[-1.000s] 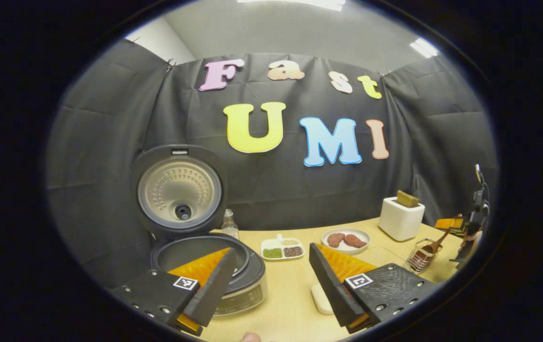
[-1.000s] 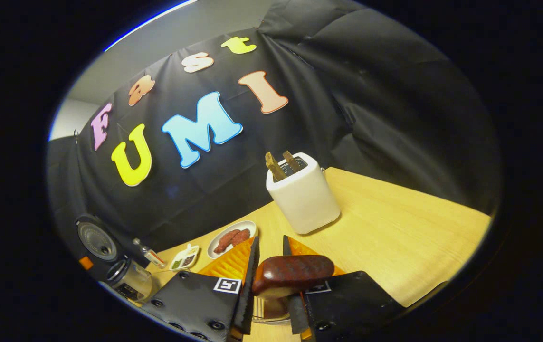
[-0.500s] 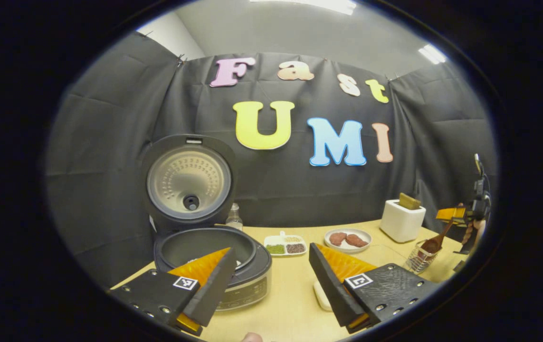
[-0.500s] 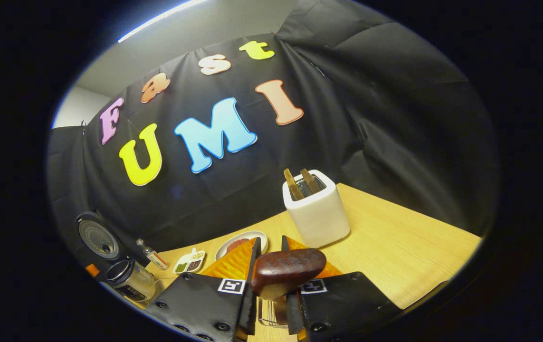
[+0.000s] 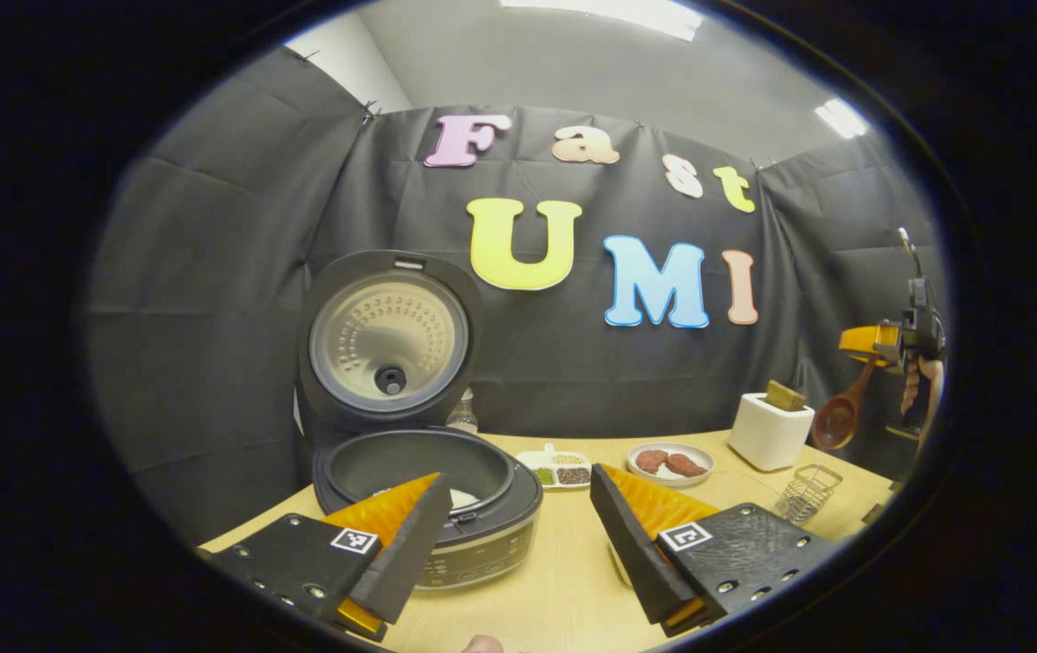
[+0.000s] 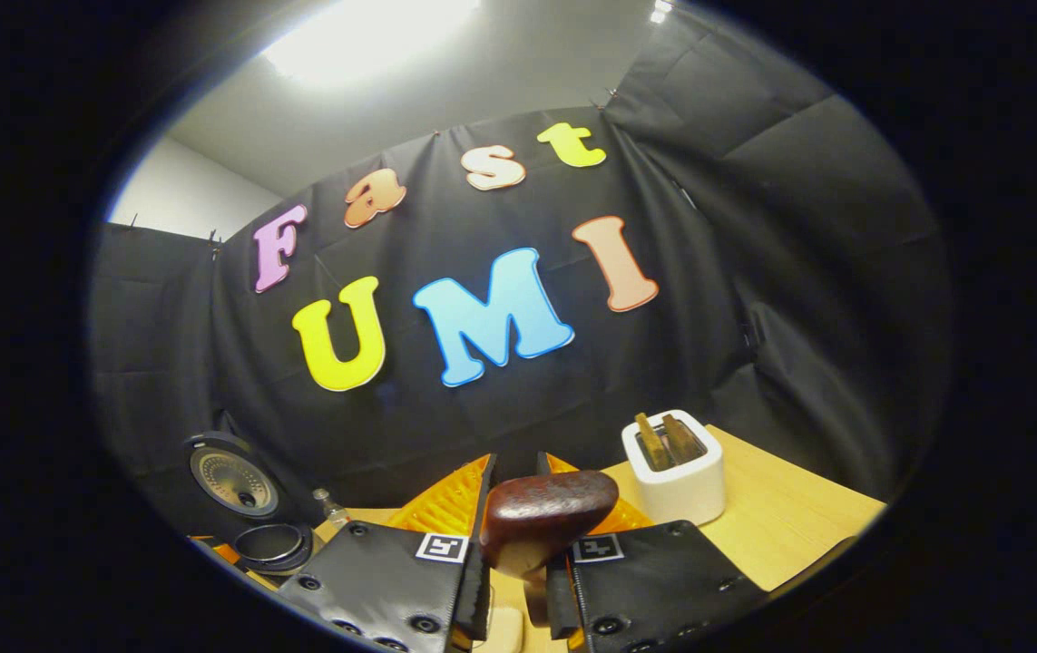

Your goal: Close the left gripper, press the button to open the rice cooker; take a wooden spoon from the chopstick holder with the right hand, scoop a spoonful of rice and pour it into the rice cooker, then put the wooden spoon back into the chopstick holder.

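In the left gripper view, the rice cooker (image 5: 427, 490) stands at the left of the wooden table (image 5: 563, 580) with its lid upright and a little white, probably rice, in the pot. The left gripper (image 5: 518, 544) hovers before it, fingers spread wide and holding nothing. Past a divided dish (image 5: 558, 471), a plate (image 5: 670, 461) and a toaster (image 5: 769, 429), the wire chopstick holder (image 5: 807, 494) sits near the table's right edge. Above it the right gripper (image 5: 881, 340) holds the wooden spoon (image 5: 840, 415) aloft, bowl hanging down. In the right gripper view, both fingers clamp the handle end (image 6: 545, 519).
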Tool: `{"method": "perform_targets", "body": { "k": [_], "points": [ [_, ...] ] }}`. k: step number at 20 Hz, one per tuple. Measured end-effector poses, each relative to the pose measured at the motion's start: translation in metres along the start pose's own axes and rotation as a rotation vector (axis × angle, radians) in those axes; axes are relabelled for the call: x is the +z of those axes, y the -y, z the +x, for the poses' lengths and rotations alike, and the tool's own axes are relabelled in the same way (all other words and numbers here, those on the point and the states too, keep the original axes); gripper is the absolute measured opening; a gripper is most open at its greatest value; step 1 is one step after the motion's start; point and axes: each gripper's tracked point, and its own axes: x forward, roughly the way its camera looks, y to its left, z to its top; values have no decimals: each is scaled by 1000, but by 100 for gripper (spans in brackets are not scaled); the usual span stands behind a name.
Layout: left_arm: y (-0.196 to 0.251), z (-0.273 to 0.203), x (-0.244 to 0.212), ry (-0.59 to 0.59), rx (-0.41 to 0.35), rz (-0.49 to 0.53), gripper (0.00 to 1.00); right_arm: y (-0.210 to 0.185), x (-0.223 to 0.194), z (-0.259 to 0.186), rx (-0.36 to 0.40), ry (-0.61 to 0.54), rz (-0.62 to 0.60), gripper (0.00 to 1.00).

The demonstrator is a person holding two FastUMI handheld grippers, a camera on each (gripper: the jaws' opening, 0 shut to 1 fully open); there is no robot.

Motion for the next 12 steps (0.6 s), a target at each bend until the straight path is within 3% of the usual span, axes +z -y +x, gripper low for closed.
{"method": "perform_targets", "body": {
  "k": [6,12],
  "points": [
    [-9,-9,4,22,11,-36,96,-83,-43,23,166,-110,-45,27],
    [-21,-4,-6,3,21,-81,96,-105,-98,41,193,-206,-101,26]
  ]
}}
